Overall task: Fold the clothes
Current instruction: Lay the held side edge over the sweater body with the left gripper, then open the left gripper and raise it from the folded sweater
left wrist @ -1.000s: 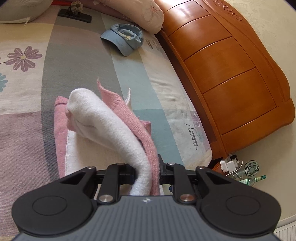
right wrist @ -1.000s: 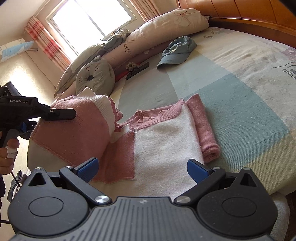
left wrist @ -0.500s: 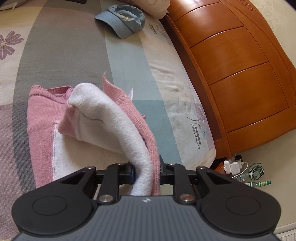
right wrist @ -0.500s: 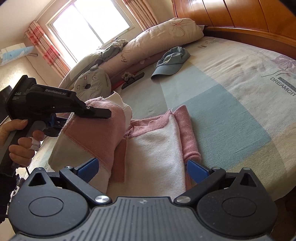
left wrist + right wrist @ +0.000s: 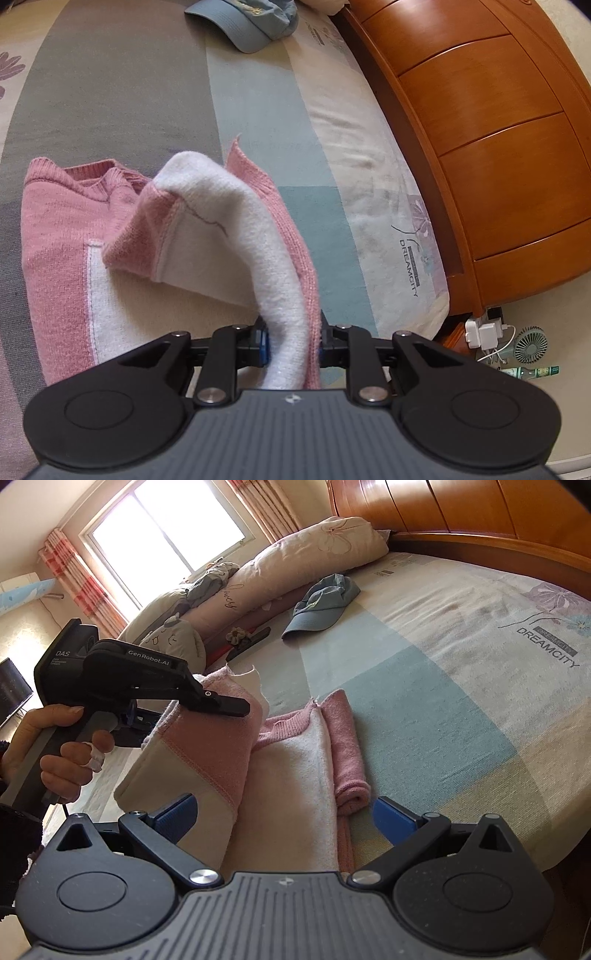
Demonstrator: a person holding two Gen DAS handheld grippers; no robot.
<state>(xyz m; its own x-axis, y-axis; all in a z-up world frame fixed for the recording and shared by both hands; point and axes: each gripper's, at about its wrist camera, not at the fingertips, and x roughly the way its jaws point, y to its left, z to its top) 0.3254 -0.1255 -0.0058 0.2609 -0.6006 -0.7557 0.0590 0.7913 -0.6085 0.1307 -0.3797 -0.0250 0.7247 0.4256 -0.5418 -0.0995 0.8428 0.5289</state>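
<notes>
Item: pink-and-white sweater (image 5: 291, 760), lying on the bed (image 5: 461, 701) near its near edge. Condition: partly folded. Its right side is already turned in, the sleeve rolled into a narrow pink strip along the white body. The left side is not yet laid: I hold it lifted above the body, draped in a loose arc. My left gripper (image 5: 293, 338) has its jaws nearly closed, pinching that raised flap of knit between the blue pads; in the right wrist view it hangs left of the laid body with the cloth drooping beneath it. My right gripper (image 5: 284, 812) has its jaws wide apart and holds nothing; it hovers over the sweater's near hem. Remaining, by my judgement: lay the left side across the middle, release, then fold the length in half or thirds. Also on the bed, far side: blue cap (image 5: 321, 603), pillows (image 5: 310, 561). Beyond the bed: wooden headboard (image 5: 480, 129).
</notes>
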